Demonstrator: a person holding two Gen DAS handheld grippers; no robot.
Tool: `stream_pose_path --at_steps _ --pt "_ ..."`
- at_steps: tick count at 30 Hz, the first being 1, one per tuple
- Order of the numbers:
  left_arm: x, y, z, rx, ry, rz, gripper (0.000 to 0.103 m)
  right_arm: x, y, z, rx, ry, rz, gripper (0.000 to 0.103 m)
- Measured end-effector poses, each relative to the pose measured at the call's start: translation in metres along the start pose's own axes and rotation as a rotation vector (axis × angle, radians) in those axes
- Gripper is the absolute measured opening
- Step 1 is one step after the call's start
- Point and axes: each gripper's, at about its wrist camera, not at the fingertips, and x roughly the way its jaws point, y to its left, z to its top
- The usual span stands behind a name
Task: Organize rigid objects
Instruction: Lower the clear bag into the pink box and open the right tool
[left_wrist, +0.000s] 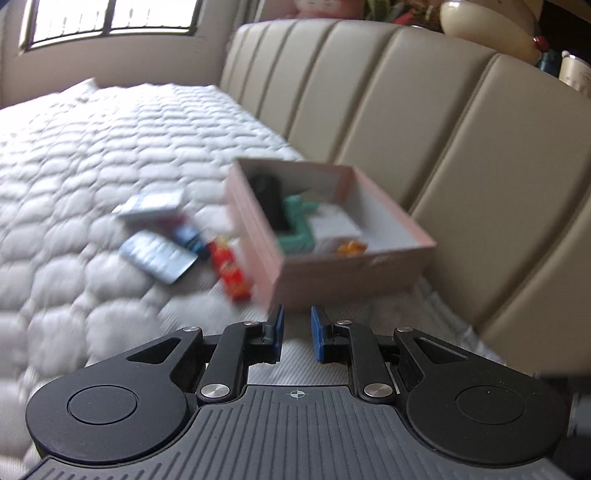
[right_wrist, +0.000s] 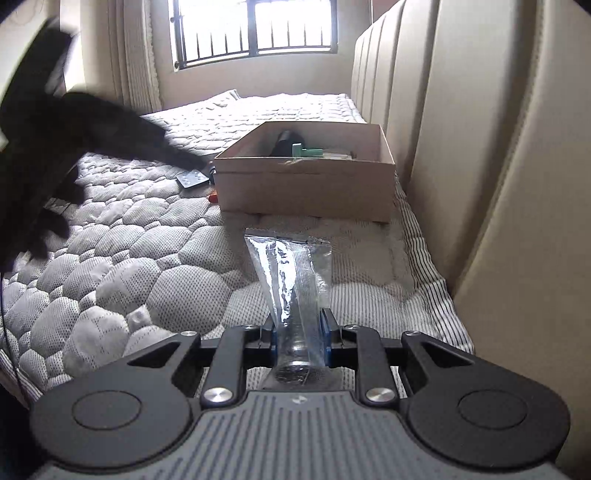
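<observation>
An open pink cardboard box (left_wrist: 332, 273) sits on the quilted mattress against the padded headboard. It holds a black object (left_wrist: 271, 201), a teal piece (left_wrist: 297, 225), a white item and a small orange thing. Left of the box lie a red packet (left_wrist: 229, 269), a grey blister pack (left_wrist: 159, 254) and other small packs. My left gripper (left_wrist: 297, 332) is open and empty, just short of the box's near corner. My right gripper (right_wrist: 299, 328) is shut on a clear plastic packet (right_wrist: 291, 269), held above the mattress in front of the box (right_wrist: 306, 192).
The beige padded headboard (left_wrist: 424, 129) runs along the right side of the mattress (right_wrist: 129, 258). A barred window (right_wrist: 255, 29) is at the far end. A blurred dark arm (right_wrist: 55, 129) reaches in from the left in the right wrist view. Items crowd the ledge above the headboard.
</observation>
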Motion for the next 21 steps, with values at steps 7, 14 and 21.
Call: stream_pose_path --at_steps 7,14,21 --pt "-0.03 0.031 -0.04 -0.056 0.019 0.003 0.017 0.003 -0.008 0.063 0.028 -0.075 -0.046 0.021" --pt "-0.04 0.061 -0.059 -0.132 0.027 0.03 0.017 0.058 -0.005 0.168 0.058 -0.177 -0.042 0.022" --pt "-0.032 0.083 -0.063 -0.195 0.044 0.068 0.017 0.081 0.025 0.163 -0.032 -0.146 -0.068 0.052"
